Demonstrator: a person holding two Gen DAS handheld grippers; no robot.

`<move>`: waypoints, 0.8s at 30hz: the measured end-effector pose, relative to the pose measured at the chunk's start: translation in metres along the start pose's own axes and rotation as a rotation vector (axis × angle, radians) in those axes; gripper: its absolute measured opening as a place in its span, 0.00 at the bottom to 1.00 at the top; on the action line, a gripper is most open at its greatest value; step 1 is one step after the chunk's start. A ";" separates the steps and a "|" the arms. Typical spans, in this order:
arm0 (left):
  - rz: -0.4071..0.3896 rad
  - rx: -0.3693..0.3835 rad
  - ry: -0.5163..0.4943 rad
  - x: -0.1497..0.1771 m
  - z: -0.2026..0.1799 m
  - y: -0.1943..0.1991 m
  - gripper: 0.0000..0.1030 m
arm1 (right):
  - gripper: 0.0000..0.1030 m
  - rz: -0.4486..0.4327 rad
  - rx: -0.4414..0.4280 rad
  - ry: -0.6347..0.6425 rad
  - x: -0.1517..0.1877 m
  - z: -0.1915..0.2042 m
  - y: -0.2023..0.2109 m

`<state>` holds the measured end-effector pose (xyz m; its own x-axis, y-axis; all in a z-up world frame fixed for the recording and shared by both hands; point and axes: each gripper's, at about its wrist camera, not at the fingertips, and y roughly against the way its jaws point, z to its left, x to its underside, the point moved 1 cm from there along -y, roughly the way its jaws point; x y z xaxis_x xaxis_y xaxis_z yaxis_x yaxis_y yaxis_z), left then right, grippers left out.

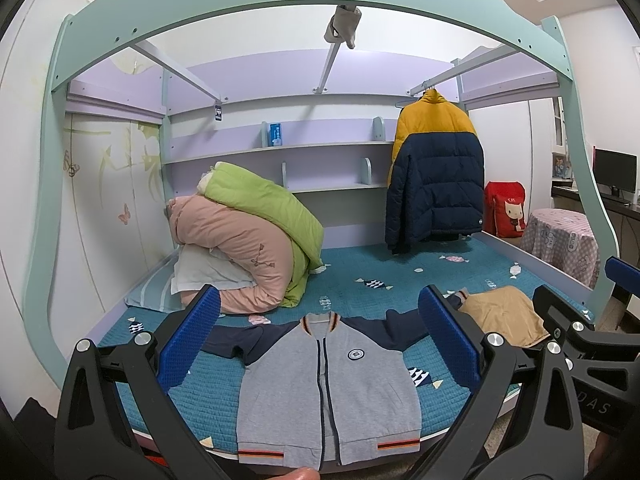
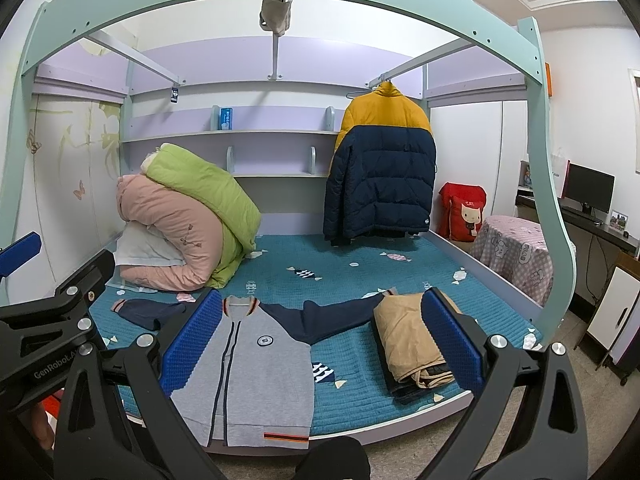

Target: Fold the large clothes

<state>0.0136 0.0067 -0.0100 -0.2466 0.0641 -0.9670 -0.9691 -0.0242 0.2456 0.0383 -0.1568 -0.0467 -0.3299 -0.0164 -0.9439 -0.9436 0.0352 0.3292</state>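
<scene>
A grey zip jacket [image 1: 326, 388] with navy sleeves lies flat and face up on the teal bedspread [image 1: 360, 272], hem at the bed's front edge. It also shows in the right wrist view [image 2: 256, 376]. My left gripper [image 1: 320, 340] is open and empty, held back from the bed above the jacket's chest. My right gripper [image 2: 324, 344] is open and empty, over the jacket's right side and right sleeve [image 2: 336, 316]. Each gripper's body shows at the other view's edge.
A folded tan garment [image 2: 412, 344] lies on the bed right of the jacket. Rolled pink and green quilts [image 1: 248, 240] sit at the back left. A yellow and navy puffer jacket [image 1: 436, 176] hangs at the back right. The bed's arched frame [image 1: 320, 8] spans overhead.
</scene>
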 end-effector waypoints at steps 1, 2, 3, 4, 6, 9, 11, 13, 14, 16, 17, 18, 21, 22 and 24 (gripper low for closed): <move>-0.001 0.000 0.000 0.000 0.000 0.000 0.95 | 0.93 0.000 0.000 0.000 0.000 0.000 0.000; -0.001 0.000 0.001 0.000 0.000 0.000 0.96 | 0.93 0.000 0.000 -0.001 0.000 0.000 0.000; 0.000 0.000 0.001 0.000 0.000 0.000 0.96 | 0.93 0.000 0.001 0.000 0.000 0.000 0.000; 0.000 0.001 0.000 0.000 0.000 0.000 0.96 | 0.93 0.000 0.003 0.001 0.001 0.001 0.000; 0.001 0.002 0.000 0.000 0.000 0.000 0.96 | 0.93 0.000 0.003 0.003 0.000 0.000 0.000; 0.000 0.000 0.000 0.001 0.001 -0.002 0.96 | 0.93 0.000 0.003 0.003 -0.001 0.000 -0.001; 0.001 0.001 0.000 0.001 0.001 -0.002 0.96 | 0.93 0.001 0.003 0.003 -0.001 0.000 -0.001; 0.002 0.001 0.000 0.000 0.000 -0.002 0.96 | 0.93 0.001 0.003 0.003 0.000 -0.001 -0.002; 0.001 0.001 0.000 0.001 0.001 -0.001 0.96 | 0.93 0.001 0.004 0.003 0.000 0.000 -0.002; 0.003 0.001 0.001 0.001 0.002 -0.003 0.96 | 0.93 0.003 0.003 0.002 0.000 0.000 -0.001; 0.005 0.001 0.002 0.001 0.003 -0.004 0.96 | 0.93 0.004 0.002 0.001 0.000 -0.001 -0.002; 0.008 0.002 0.003 0.002 0.004 -0.006 0.96 | 0.93 0.006 0.003 0.001 0.000 -0.001 -0.003; 0.013 0.003 0.007 0.003 0.005 -0.012 0.96 | 0.93 0.010 0.005 0.000 0.001 0.000 -0.006; 0.018 0.004 0.008 0.004 0.005 -0.015 0.96 | 0.93 0.014 0.007 0.001 -0.001 0.001 -0.009; 0.030 0.008 0.009 0.006 0.005 -0.022 0.96 | 0.93 0.023 0.010 0.003 0.000 0.002 -0.014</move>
<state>0.0335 0.0124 -0.0204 -0.2753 0.0540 -0.9599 -0.9614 -0.0183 0.2747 0.0517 -0.1553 -0.0512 -0.3513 -0.0183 -0.9361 -0.9356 0.0460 0.3502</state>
